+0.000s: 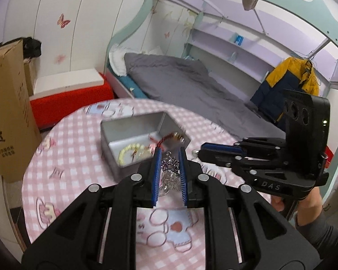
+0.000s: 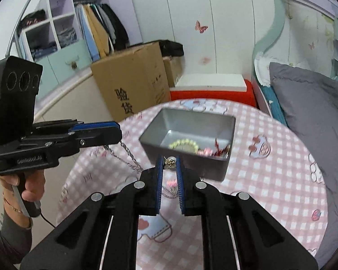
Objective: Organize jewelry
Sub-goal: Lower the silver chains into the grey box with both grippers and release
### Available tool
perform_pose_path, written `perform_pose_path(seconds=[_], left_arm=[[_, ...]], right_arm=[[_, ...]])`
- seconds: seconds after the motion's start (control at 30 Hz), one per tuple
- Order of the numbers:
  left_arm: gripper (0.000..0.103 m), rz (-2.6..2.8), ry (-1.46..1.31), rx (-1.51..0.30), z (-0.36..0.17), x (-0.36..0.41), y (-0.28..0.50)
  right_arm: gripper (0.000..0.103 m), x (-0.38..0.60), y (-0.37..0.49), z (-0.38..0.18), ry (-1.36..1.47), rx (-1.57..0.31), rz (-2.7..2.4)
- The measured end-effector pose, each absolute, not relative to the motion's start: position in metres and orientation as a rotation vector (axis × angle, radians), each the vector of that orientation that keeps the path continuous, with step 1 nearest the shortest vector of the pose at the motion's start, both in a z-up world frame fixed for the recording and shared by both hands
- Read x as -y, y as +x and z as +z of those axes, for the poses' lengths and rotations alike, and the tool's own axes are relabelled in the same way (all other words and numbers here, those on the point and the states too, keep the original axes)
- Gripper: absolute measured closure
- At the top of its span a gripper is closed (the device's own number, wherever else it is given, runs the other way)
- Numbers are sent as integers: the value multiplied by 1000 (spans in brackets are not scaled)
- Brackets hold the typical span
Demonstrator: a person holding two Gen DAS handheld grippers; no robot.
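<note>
Centre frame, before the grey box (image 2: 187,123): silver necklace (image 2: 124,155), light, limp, tangle-prone; left gripper (image 2: 117,132) pinches its chain, right gripper (image 2: 169,164) pinches the pendant.

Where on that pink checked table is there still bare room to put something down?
Bare cloth lies right of the grey metal tin, toward the grey bed, and at the pink checked tablecloth's near edge. It is crowded in front of the tin, where both grippers' fingers meet over the silver chain necklace.
</note>
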State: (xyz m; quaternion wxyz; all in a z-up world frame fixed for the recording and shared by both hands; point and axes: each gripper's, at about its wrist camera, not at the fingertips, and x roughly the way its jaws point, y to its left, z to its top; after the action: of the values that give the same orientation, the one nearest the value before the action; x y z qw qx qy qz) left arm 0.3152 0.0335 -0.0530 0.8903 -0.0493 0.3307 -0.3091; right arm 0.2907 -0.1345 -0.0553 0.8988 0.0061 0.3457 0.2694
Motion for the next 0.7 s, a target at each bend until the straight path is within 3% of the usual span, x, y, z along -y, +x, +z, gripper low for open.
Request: perform_pose_path(seconds=[0.33,0.7], left_arm=[[88,-621,-92,-673,-41,-22,332],[88,-567,-121,-750,-64,-24,353]], right_arm=[[93,150,322,-45,130,-698,577],[93,159,351,-71,258,-796,583]])
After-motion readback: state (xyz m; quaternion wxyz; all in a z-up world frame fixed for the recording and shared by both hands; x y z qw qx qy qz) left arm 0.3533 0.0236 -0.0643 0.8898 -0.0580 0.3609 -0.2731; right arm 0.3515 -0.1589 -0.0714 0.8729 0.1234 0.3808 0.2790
